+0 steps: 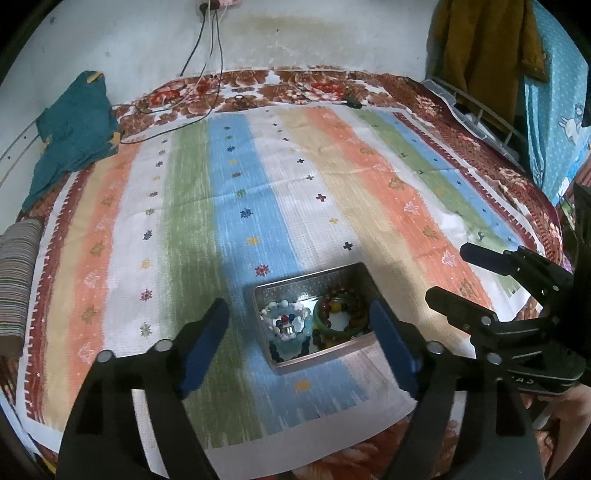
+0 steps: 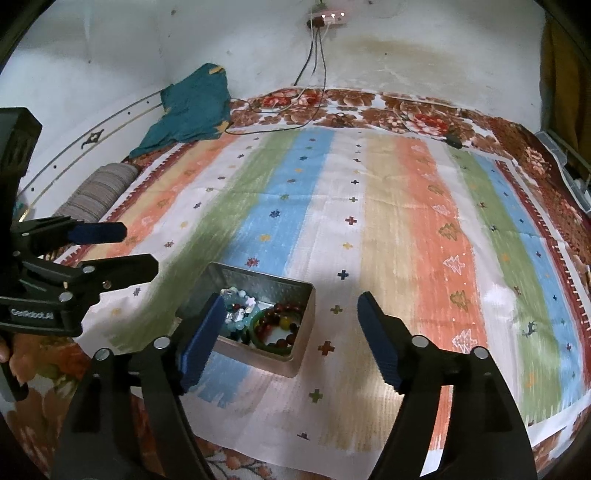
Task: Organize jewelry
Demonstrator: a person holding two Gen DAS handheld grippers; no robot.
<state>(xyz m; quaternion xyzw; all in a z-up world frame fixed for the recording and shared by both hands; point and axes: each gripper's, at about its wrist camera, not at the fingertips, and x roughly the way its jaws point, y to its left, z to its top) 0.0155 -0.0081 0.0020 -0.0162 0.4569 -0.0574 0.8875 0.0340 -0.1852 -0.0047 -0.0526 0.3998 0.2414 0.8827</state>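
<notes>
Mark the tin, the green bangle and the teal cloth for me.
tin [image 1: 325, 360]: left wrist view, near front wall.
green bangle [image 1: 322, 324]: left wrist view, left arc of the ring, inside the tin.
teal cloth [image 2: 192, 107]: right wrist view, middle of the crumpled fabric by the wall.

A striped cloth [image 2: 369, 229] lies spread on a flowered blanket [image 2: 369, 103] that reaches back to the wall [image 2: 406, 48]. Toward the near edge of the cloth sits an open tin box [image 1: 280, 288], with beaded bracelets [image 1: 286, 321] in its left part and a bangle [image 1: 341, 328] ringed by a bead strand in its right. Far left, against the wall, lies a crumpled garment [image 1: 70, 136], with a rolled bolster [image 2: 99, 188] in front of it. Cables [image 2: 314, 62] drop from a wall socket [image 2: 327, 18] onto the blanket.
</notes>
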